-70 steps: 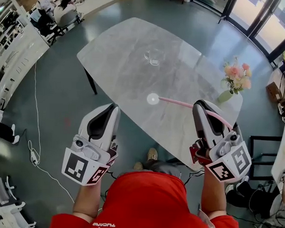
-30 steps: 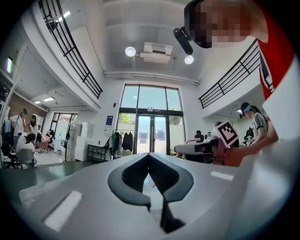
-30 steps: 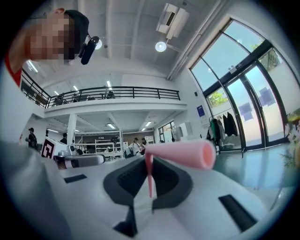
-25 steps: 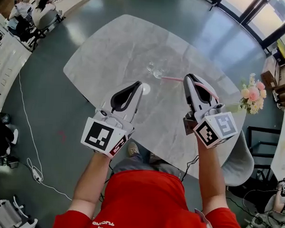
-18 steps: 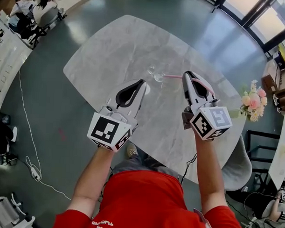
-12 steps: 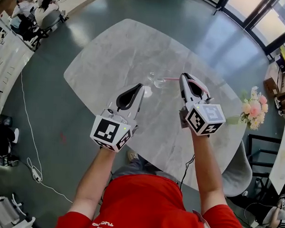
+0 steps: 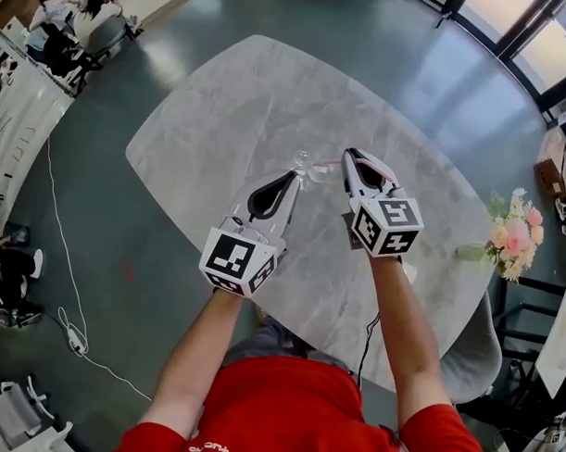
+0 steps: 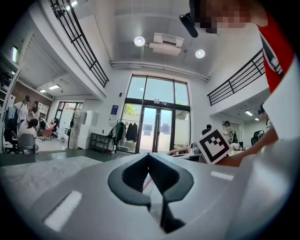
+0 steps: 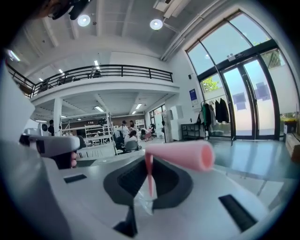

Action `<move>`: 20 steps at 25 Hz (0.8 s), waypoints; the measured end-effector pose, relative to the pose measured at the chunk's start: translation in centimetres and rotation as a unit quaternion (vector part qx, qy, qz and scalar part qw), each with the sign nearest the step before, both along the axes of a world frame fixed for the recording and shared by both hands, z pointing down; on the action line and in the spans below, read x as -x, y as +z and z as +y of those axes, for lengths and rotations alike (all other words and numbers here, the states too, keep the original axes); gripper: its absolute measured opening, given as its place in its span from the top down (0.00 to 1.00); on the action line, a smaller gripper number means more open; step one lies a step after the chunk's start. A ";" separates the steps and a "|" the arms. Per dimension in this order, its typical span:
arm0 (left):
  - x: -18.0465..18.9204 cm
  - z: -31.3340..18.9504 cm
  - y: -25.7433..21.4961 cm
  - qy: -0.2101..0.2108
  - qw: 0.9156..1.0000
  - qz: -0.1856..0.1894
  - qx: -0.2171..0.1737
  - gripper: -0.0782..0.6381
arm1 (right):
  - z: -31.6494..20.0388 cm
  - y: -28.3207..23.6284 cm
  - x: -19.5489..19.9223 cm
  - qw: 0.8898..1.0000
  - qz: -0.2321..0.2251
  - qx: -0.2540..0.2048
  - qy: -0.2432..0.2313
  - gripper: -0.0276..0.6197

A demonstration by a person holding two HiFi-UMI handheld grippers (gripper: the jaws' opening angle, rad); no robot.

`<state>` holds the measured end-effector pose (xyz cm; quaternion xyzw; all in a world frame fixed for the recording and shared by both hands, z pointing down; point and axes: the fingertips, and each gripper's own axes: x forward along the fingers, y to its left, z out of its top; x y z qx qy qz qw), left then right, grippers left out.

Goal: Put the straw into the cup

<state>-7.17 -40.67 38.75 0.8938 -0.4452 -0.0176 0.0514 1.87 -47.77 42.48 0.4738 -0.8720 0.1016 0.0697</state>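
Observation:
A clear glass cup (image 7: 307, 166) stands on the grey marble table (image 7: 213, 98). My right gripper (image 7: 352, 157) is shut on a pink straw (image 7: 332, 162), whose free end points left and lies just right of the cup's rim. In the right gripper view the straw (image 9: 180, 155) crosses the closed jaws, and its thin far part runs down toward the cup (image 9: 142, 200). My left gripper (image 7: 290, 178) is shut and empty, just left of and nearer than the cup. In the left gripper view the straw (image 8: 146, 183) shows faintly through its own jaws (image 8: 149, 155).
A vase of pink flowers (image 7: 512, 236) stands at the table's right edge. A chair (image 7: 474, 329) sits below that edge. People sit at desks at the far left (image 7: 63, 23). A white cable (image 7: 63, 287) lies on the floor on the left.
Both grippers have moved forward and down toward the cup and closer together. The right gripper has carried the straw left, so its free end stays by the cup's rim.

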 end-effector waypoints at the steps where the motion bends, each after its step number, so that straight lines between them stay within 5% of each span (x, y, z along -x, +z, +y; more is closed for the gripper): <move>1: -0.1 -0.2 0.3 0.000 1.000 0.000 0.004 0.88 | -0.3 0.6 0.2 1.000 0.002 0.005 -0.001 0.92; 20: 0.2 -0.8 2.3 -0.005 1.000 -0.004 0.029 0.88 | -2.1 5.6 0.8 0.998 0.023 0.054 -0.008 0.86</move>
